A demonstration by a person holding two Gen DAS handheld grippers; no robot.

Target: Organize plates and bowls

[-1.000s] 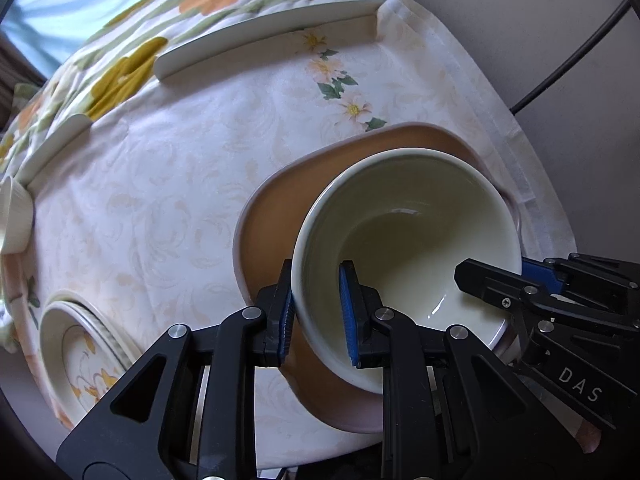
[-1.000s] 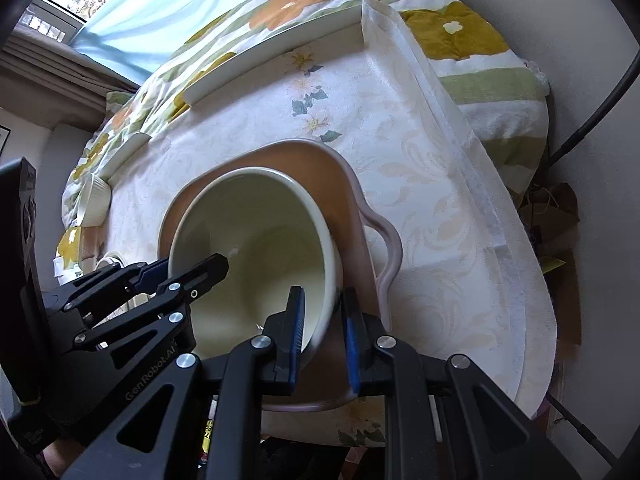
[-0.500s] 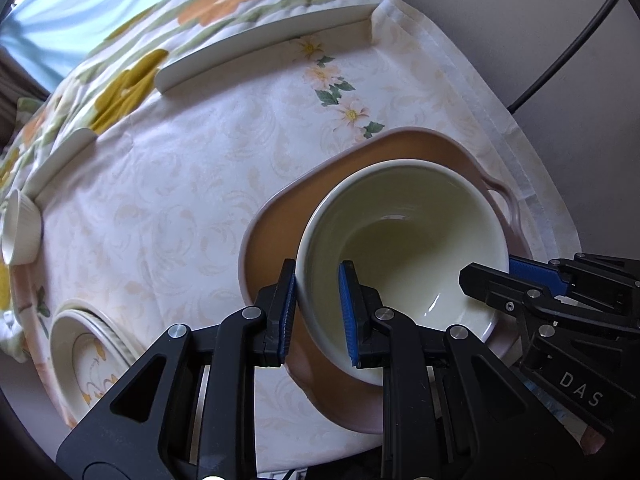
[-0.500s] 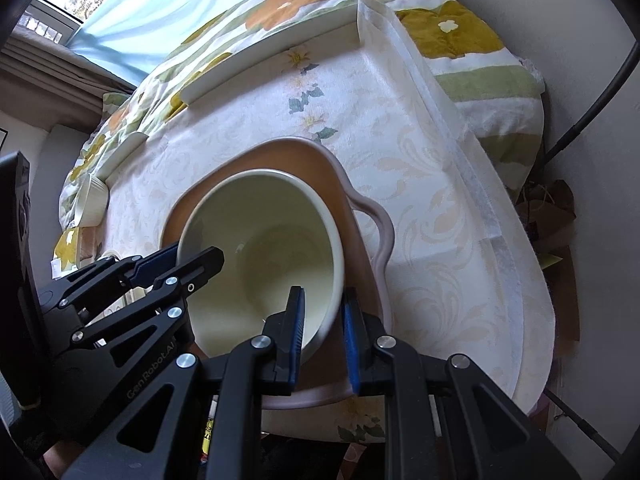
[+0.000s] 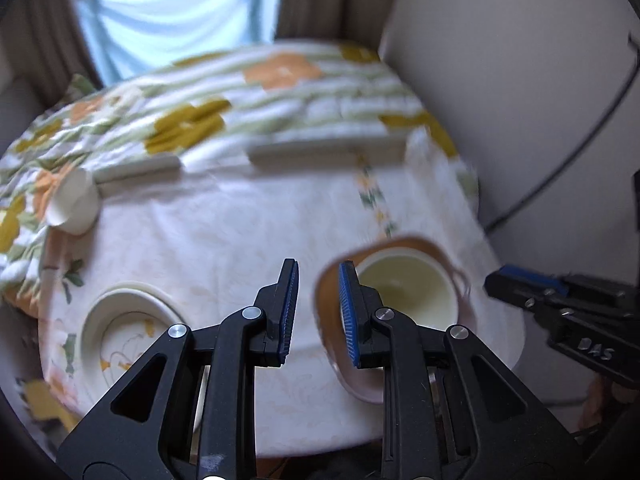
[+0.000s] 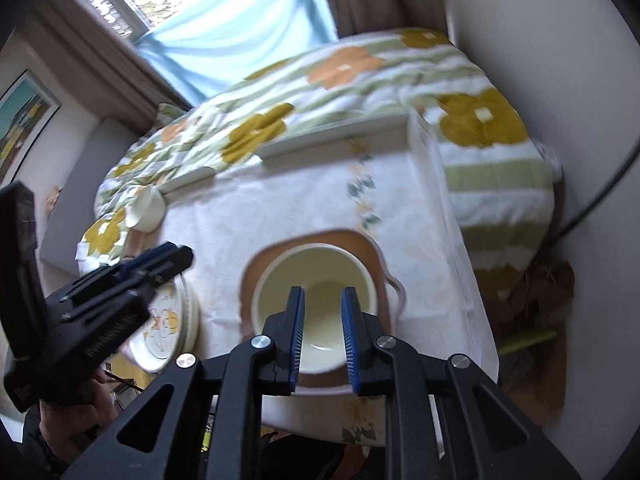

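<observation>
A large cream bowl [image 5: 408,292] [image 6: 316,280] sits in a brown handled tray plate [image 5: 326,300] [image 6: 362,246] on the white floral tablecloth. A stack of flower-patterned plates [image 5: 124,320] [image 6: 176,320] lies at the front left. A small white bowl [image 5: 74,204] [image 6: 146,208] lies tipped at the far left. My left gripper [image 5: 316,312] is open and empty, raised above the cloth left of the cream bowl. My right gripper [image 6: 322,332] is open and empty, raised above the cream bowl's near side.
A quilt with orange and olive flowers [image 6: 340,92] lies behind the table. White raised table edges [image 5: 328,148] run along the back. A wall with a black cable [image 5: 560,152] stands to the right. A window with a blue curtain [image 6: 240,36] is behind.
Both grippers let go of the cream bowl's rim, opened, and pulled up and back. The bowl stays in the brown tray plate.
</observation>
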